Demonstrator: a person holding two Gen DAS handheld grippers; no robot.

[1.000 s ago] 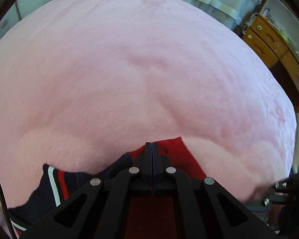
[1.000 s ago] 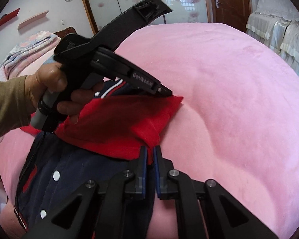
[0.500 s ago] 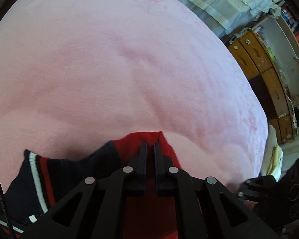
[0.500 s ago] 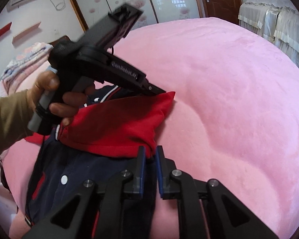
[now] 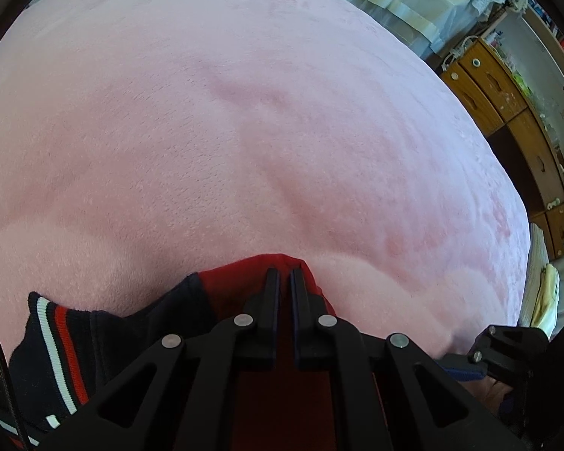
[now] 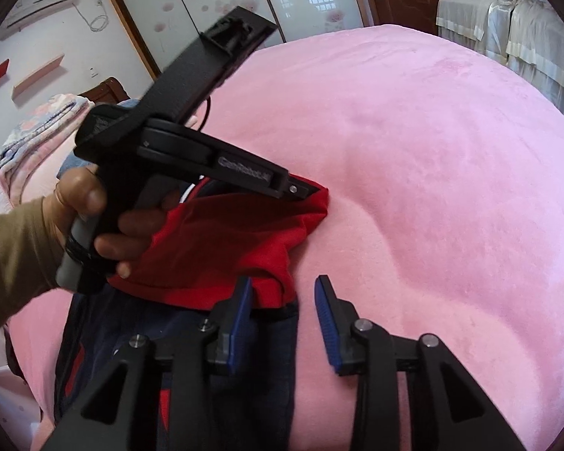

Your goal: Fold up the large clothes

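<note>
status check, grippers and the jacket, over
Left gripper shut on red lining. Right gripper just opened, pads off the jacket. Pink blanket ahead clear.

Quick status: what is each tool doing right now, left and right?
Left tool: shut on the red fabric at its far corner.
Right tool: open, jaws just opening; fabric edge lies by one pad, not gripped.

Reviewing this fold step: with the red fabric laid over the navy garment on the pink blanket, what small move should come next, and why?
Probably open the left claw: it is shut on the red fabric at its far corner. The right claw has just been opening and its pads stand apart, clear of the cloth, so the folded layer lies on the navy garment.
</note>
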